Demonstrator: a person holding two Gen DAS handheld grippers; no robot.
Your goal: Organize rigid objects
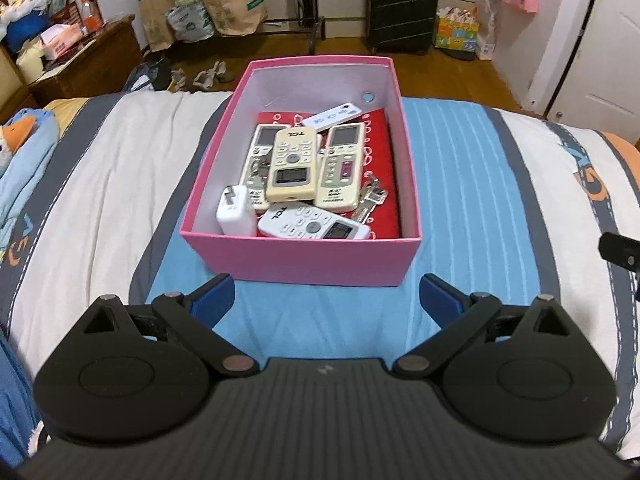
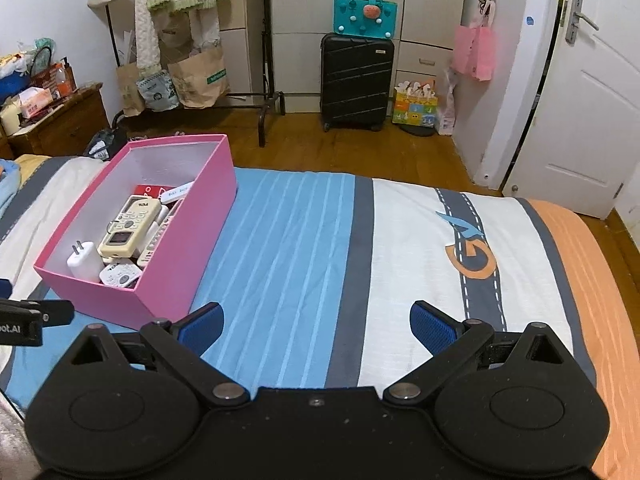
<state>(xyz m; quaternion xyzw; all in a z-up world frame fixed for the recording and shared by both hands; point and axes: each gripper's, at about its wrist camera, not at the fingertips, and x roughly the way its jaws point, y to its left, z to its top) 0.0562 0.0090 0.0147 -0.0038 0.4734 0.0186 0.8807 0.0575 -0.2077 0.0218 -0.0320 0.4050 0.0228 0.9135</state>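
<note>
Open pink box on striped bed, holding remotes, white charger, keys

Remotes and charger in box on bed

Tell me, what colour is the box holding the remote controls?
Pink outside, white inside; the box shows best in the left wrist view.

Inside the pink box lie five remote controls: two cream ones side by side, a TCL one stacked between them, a white one at the near wall, and a slim white one toward the far wall. One white charger plug stands in the near-left corner, one bunch of keys lies near the right wall, and one red booklet lies beneath everything.
</note>
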